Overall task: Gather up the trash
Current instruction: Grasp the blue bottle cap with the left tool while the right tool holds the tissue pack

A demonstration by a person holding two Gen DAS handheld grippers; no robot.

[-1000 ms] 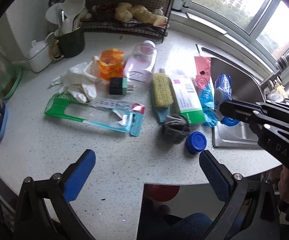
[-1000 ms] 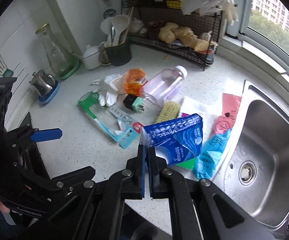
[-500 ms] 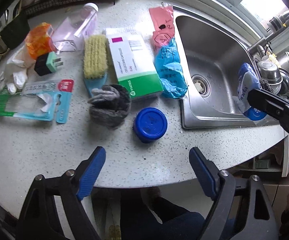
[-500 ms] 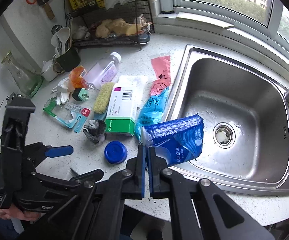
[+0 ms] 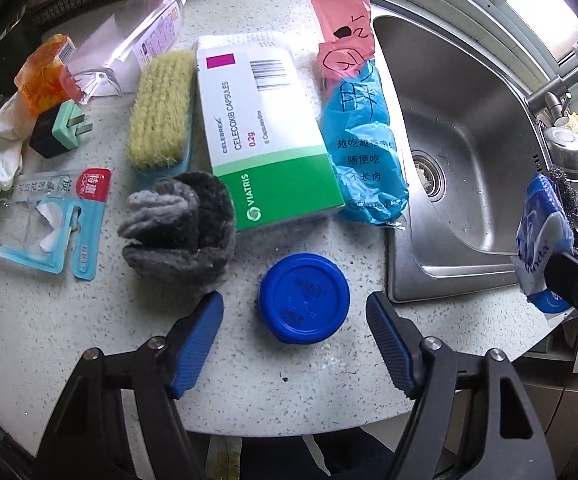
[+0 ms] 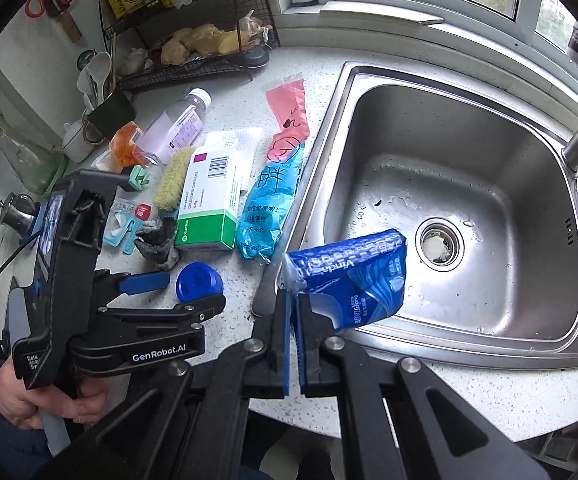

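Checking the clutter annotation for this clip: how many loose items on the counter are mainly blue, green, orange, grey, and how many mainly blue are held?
Blue, on counter: 1, round lid
Blue, held: 1, tissue pack in right gripper
Green: 1, capsule box
Orange: 1, wrapper
Grey: 1, cloth
Total: 5

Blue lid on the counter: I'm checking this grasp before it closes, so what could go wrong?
The left gripper is closing around the blue lid; its low, round rim could slip out. The grey cloth lies near one finger and might snag. The blue tissue pack, pinched by one corner, could drop.
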